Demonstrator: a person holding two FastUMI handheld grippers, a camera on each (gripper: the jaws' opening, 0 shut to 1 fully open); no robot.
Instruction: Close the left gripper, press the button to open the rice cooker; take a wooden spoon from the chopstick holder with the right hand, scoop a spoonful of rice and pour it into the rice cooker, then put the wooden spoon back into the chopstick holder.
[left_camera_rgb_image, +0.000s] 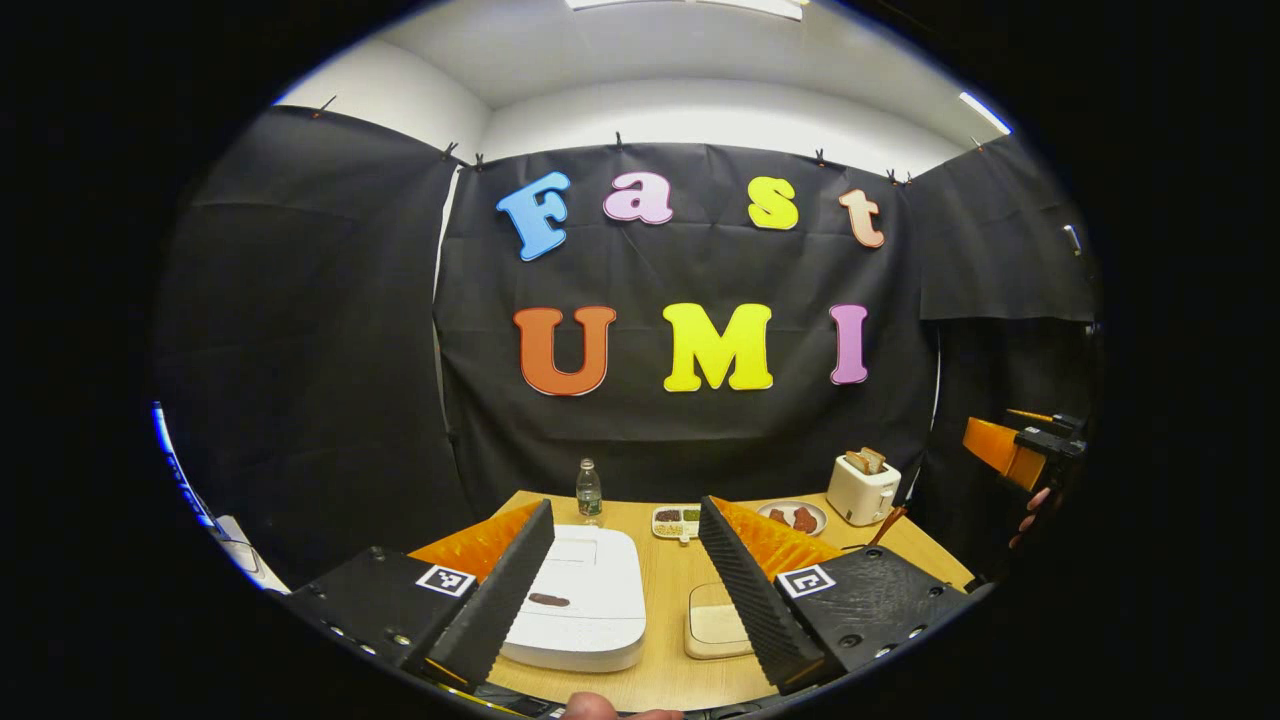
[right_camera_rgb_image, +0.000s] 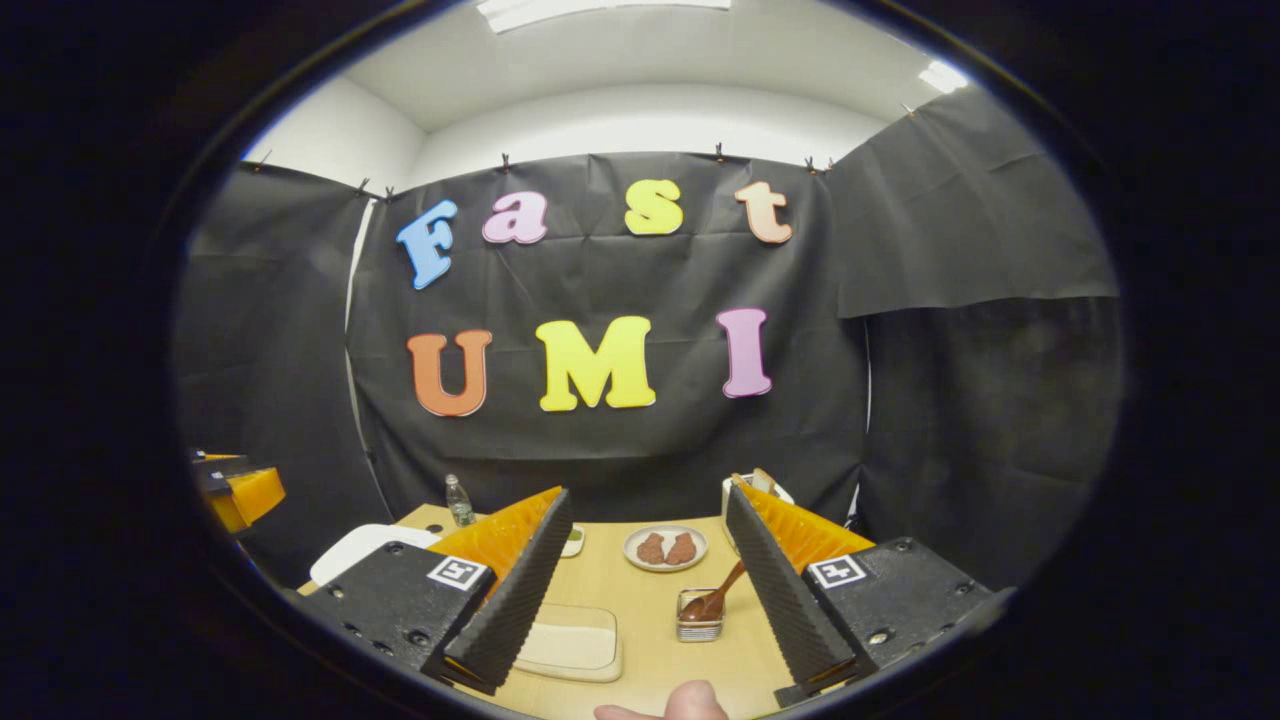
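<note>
While both tools gape wide and empty, the left tool (left_camera_rgb_image: 625, 580) hovers nearest the shut rice cooker (left_camera_rgb_image: 585, 600) at the bench's left edge.

The air above the desk (left_camera_rgb_image: 660, 660) is open — both hand-held grippers hang over its near edge with jaws spread wide. On the left, the rice cooker (left_camera_rgb_image: 585, 600) lies low with its lid down, a flat container (left_camera_rgb_image: 718, 625) just right of it. Bare wood runs between them toward the far side. There stand a bottle (left_camera_rgb_image: 589, 490), a seasoning tray (left_camera_rgb_image: 677, 520), a plate (right_camera_rgb_image: 665, 547) and a toaster (left_camera_rgb_image: 863, 488). Right of centre, the chopstick holder (right_camera_rgb_image: 700, 615) stands with the wooden spoon (right_camera_rgb_image: 722, 592) leaning out — the one tall thing near.
</note>
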